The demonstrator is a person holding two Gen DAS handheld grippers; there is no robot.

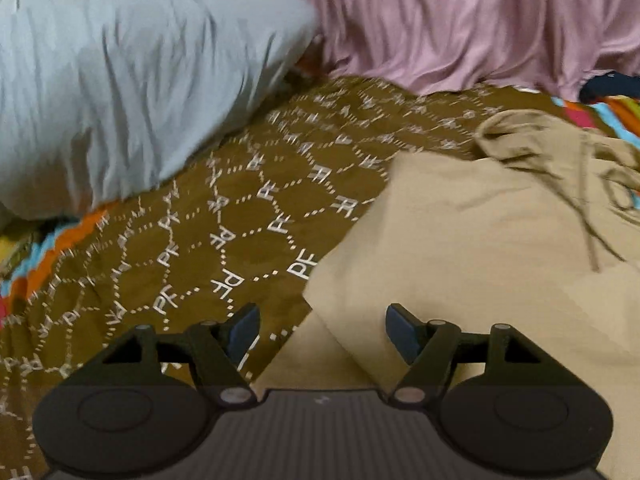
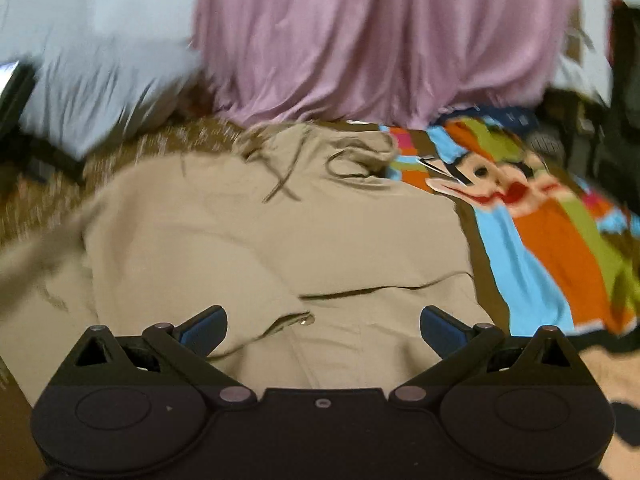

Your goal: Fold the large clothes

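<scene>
Directly under right claw (image 2: 323, 330): tan hoodie (image 2: 256, 236).

— Left side? 
— The left gripper (image 1: 322, 330) angles downward, jaws spread wide, nothing pinched between its blue pads (image 1: 401, 333).
— And the right? 
— The right gripper (image 2: 323, 331) tilts down as well, jaws parted wider still, its pads (image 2: 205, 330) gripping nothing.

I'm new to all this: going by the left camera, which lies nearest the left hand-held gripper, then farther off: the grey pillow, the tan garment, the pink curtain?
1. Tan garment, right under the open left hand-held gripper.
2. Grey pillow, farther off, upper left.
3. Pink curtain, farthest, at the back.
</scene>
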